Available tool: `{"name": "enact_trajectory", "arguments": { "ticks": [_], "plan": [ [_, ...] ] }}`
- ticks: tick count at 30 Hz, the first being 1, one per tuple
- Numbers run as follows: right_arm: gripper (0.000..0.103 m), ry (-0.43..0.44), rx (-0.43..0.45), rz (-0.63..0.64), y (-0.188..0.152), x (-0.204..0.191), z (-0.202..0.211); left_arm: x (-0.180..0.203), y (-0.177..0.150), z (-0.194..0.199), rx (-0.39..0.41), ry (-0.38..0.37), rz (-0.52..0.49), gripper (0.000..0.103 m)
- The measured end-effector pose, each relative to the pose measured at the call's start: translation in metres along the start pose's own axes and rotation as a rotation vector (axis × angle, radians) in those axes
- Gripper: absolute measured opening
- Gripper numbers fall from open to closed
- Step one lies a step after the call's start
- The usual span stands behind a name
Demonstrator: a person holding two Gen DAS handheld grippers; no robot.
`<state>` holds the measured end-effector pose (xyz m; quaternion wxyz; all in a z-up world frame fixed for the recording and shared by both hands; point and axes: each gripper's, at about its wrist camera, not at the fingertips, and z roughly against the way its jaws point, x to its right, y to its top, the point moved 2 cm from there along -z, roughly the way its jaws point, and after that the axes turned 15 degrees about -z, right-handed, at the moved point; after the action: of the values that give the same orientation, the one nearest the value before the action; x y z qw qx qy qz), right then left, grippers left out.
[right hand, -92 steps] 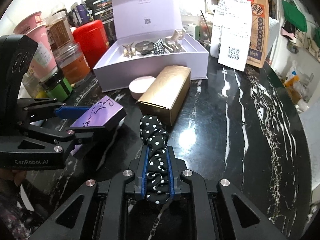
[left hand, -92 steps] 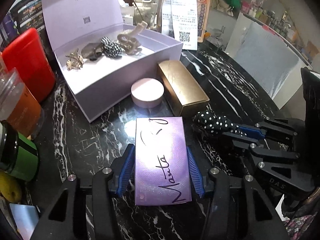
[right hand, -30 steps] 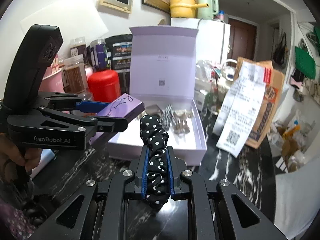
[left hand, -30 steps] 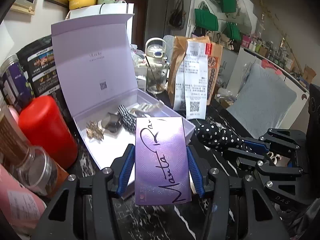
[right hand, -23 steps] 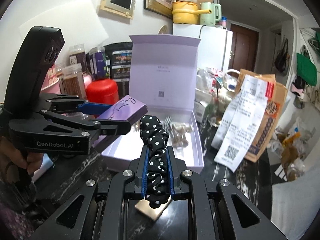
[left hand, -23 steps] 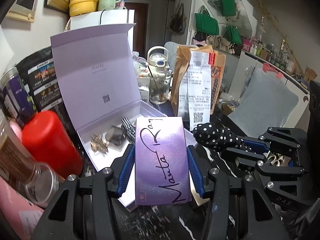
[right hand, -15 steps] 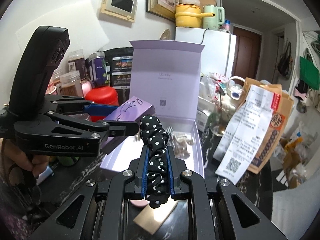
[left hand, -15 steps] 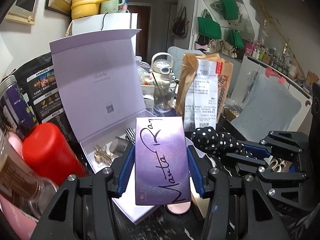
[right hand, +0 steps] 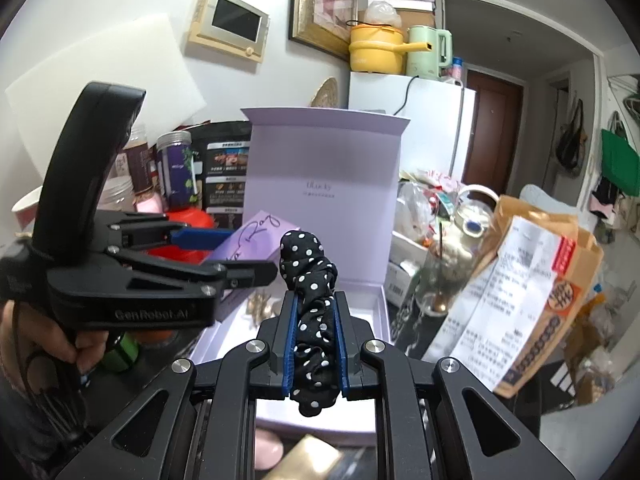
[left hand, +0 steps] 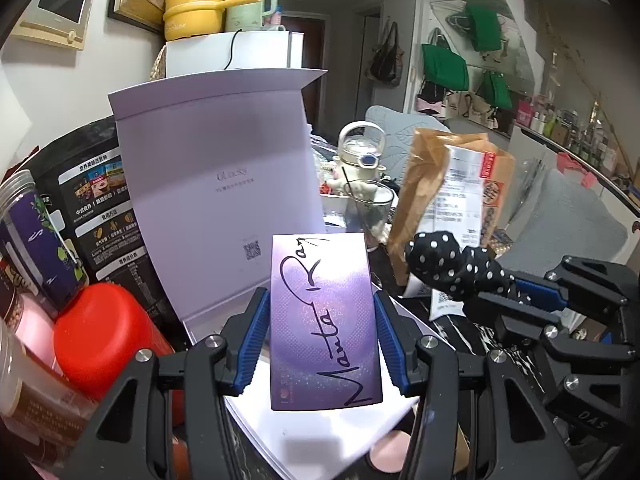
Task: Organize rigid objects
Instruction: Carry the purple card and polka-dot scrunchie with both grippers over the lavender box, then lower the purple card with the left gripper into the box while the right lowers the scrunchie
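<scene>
My left gripper [left hand: 320, 312] is shut on a flat purple box [left hand: 323, 320] with black script lettering, held in the air over the open lilac gift box [left hand: 224, 208]. My right gripper [right hand: 316, 316] is shut on a black scrunchie with white dots [right hand: 310, 280], also lifted above that lilac gift box [right hand: 320, 184]. In the left wrist view the scrunchie [left hand: 452, 264] and the right gripper [left hand: 496, 280] are at the right. In the right wrist view the left gripper [right hand: 240, 252] and the purple box [right hand: 252, 240] are at the left, held by a hand [right hand: 48, 340]. Gold hair clips [right hand: 260, 304] lie in the gift box's tray.
A red canister [left hand: 100, 332], jars [left hand: 28, 236] and dark snack bags stand left of the gift box. A brown paper bag with a receipt [left hand: 452, 196] and a glass [left hand: 366, 216] stand behind at right. A gold box [right hand: 312, 462] and a pink round case [right hand: 266, 450] lie on the black marble tabletop below.
Both grippers have risen and moved toward the lilac gift box, each still holding its object. The tabletop has dropped out of view; the box lid looms larger.
</scene>
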<state>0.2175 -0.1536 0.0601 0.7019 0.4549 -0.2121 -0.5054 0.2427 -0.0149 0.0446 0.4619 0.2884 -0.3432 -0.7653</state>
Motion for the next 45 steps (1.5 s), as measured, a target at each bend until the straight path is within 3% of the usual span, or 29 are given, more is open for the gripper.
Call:
{"name": "enact_trajectory", "arguments": {
  "ticks": [6,18,24,33,45],
  "plan": [
    [0.016,0.019,-0.010,-0.018,0.007,0.005,-0.022,-0.009,-0.001,-0.018,-0.013,0.019,0.026,0.051],
    [0.016,0.028,-0.096,-0.075,-0.009,0.022,-0.064,-0.015,-0.021,-0.064,-0.126,-0.002,0.035,0.051],
    [0.016,0.021,-0.167,-0.103,-0.020,0.031,-0.085,-0.010,-0.032,-0.088,-0.190,-0.029,0.054,0.051],
    [0.016,0.024,-0.247,-0.117,-0.036,0.035,-0.104,0.001,-0.034,-0.105,-0.222,-0.046,0.032,0.051],
    [0.016,-0.011,-0.335,-0.129,-0.053,0.037,-0.130,0.011,-0.049,-0.143,-0.310,-0.034,0.029,0.051]
  ]
}}
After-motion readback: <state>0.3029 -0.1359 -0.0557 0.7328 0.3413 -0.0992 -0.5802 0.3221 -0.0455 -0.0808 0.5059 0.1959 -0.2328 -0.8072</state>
